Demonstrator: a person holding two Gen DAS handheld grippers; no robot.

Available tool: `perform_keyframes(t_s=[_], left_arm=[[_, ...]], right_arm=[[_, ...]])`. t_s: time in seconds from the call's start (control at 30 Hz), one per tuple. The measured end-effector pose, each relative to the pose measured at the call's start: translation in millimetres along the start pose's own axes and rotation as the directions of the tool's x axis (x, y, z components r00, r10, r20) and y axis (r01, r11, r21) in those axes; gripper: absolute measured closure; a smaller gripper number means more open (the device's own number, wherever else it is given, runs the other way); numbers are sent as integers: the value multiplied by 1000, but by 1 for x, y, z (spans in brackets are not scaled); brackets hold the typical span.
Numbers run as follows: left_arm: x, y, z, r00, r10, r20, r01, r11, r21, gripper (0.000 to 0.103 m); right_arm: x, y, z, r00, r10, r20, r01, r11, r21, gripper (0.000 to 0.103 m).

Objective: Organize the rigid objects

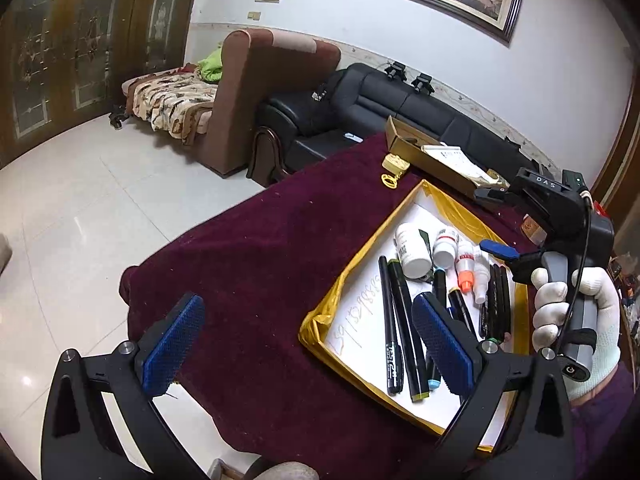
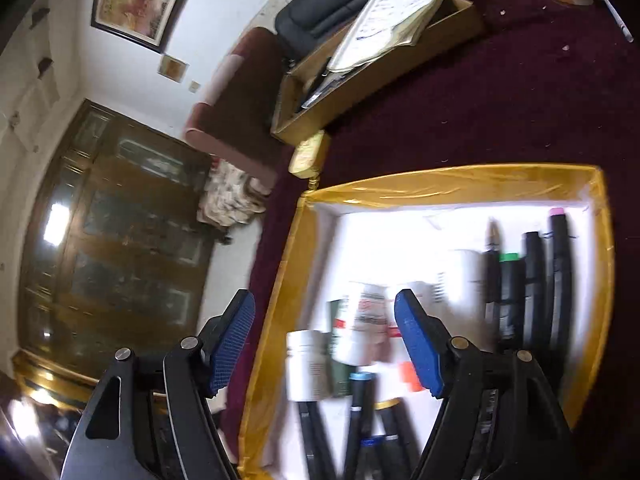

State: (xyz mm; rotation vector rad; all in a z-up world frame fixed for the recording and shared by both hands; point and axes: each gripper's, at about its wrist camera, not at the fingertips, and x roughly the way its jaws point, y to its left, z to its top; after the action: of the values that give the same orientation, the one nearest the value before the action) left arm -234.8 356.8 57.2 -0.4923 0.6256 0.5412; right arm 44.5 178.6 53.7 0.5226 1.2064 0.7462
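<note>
A shallow box with a gold rim (image 1: 352, 264) and white floor lies on the dark red tablecloth (image 1: 256, 248). Inside lie several black markers (image 1: 394, 328), two white bottles (image 1: 412, 250) and small dropper bottles (image 1: 466, 266). My left gripper (image 1: 308, 340) is open and empty, above the box's near left corner. My right gripper (image 2: 324, 344) is open and empty, hovering over the bottles (image 2: 306, 364) in the box (image 2: 460, 184); black markers (image 2: 532, 284) lie along its right side. The right gripper also shows in the left wrist view (image 1: 502, 251), held by a white-gloved hand.
A long cardboard box (image 1: 432, 156) with a booklet in it (image 2: 392, 20) stands behind the gold box. A small gold trinket (image 1: 394, 166) lies by it. The table edge drops to a tiled floor (image 1: 100, 208) on the left. Sofas stand beyond.
</note>
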Motion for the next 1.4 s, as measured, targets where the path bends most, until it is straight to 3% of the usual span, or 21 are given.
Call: perform_keyframes(t_s=[0.07, 0.17, 0.27, 0.33, 0.37, 0.43, 0.5, 0.53, 0.57, 0.7, 0.77, 0.87, 0.9, 1.1, 1.27, 1.4], left_arm=[[1, -2, -1, 1000, -3, -13, 3, 1000, 0, 0], [-3, -6, -1, 1000, -2, -7, 2, 1000, 11, 0], [-12, -11, 2, 1000, 19, 16, -19, 999, 28, 0], [-20, -18, 7, 998, 41, 37, -43, 998, 52, 0], [-23, -19, 8, 998, 44, 49, -47, 997, 57, 0], [-35, -26, 10, 995, 54, 86, -60, 996, 66, 0], [-47, -36, 9, 991, 59, 121, -69, 994, 83, 0], [-51, -42, 7, 990, 55, 131, -68, 993, 96, 0], [-55, -49, 5, 990, 50, 134, -65, 992, 111, 0], [-63, -81, -7, 991, 22, 132, -46, 982, 184, 0], [-68, -100, -14, 991, 0, 131, -30, 974, 225, 0], [-74, -126, -22, 991, -36, 129, 0, 962, 273, 0], [-76, -132, -26, 991, -48, 128, 9, 958, 286, 0], [-81, -156, -43, 991, -92, 98, 52, 935, 352, 0], [-68, -159, -51, 997, -63, 53, 40, 931, 364, 0], [-61, -154, -54, 998, -52, 38, 35, 935, 352, 0]], right_arm=[[9, -7, -7, 998, 1, -65, 0, 1000, 19, 36], [4, -4, -16, 996, 28, -87, -26, 999, 25, 35], [-20, 9, -23, 1000, 11, -25, -13, 996, -86, 35], [-48, 26, -37, 997, -25, 70, 41, 970, -239, 35], [-65, 34, -48, 987, -50, 154, 96, 946, -310, 35], [-94, 46, -72, 936, -89, 341, 236, 877, -418, 30], [-117, 48, -94, 870, -100, 484, 344, 824, -449, 4], [-126, 42, -102, 846, -98, 524, 366, 822, -437, 3], [-131, 37, -104, 840, -98, 533, 365, 830, -423, 3], [-141, 9, -110, 858, -137, 496, 338, 876, -343, 3], [-154, 2, -127, 822, -159, 546, 389, 858, -336, 3], [-177, 0, -163, 746, -183, 640, 489, 803, -340, 3], [-180, -4, -170, 733, -199, 651, 510, 794, -332, 3], [-185, -26, -180, 745, -290, 601, 528, 807, -265, 3], [-177, -24, -191, 729, -328, 601, 577, 767, -281, 3], [-163, -18, -189, 744, -354, 567, 591, 744, -312, 3]])
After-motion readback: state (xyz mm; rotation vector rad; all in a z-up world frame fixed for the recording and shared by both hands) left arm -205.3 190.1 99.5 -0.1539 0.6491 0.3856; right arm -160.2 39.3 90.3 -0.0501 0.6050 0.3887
